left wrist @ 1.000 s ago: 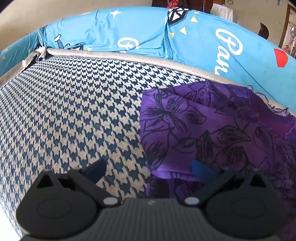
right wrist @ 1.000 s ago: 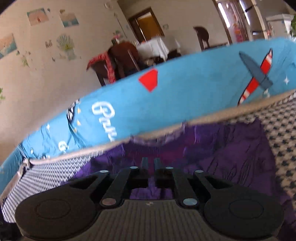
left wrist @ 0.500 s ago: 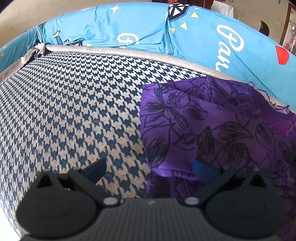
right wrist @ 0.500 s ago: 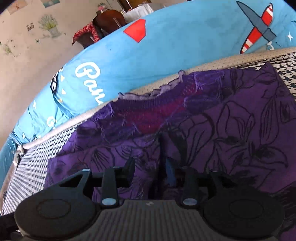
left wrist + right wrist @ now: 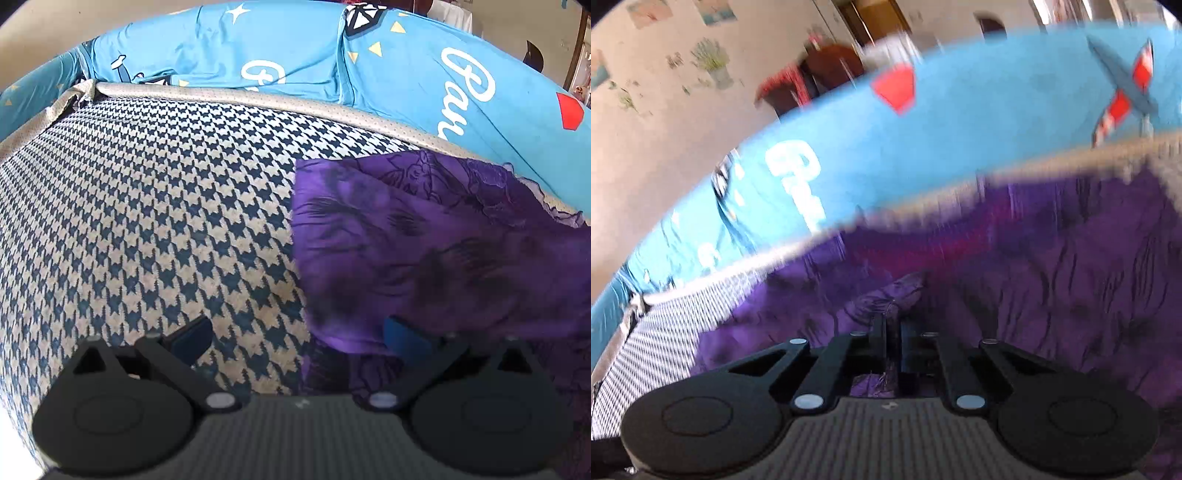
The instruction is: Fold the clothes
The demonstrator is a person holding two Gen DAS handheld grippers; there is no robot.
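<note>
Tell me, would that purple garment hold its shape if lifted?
Probably not. The purple garment lies in soft folds and bunches where the right gripper pinches it, so it likely droops. It looks thin, so probably light. It may drag on the houndstooth cushion.

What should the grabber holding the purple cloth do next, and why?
Probably carry the pinched fabric across and lay it down as a fold. The right gripper is shut on a bunch of the purple floral garment, lifted off the houndstooth cushion. The left gripper is open at the garment's edge, holding nothing, so it could press that edge flat.
</note>
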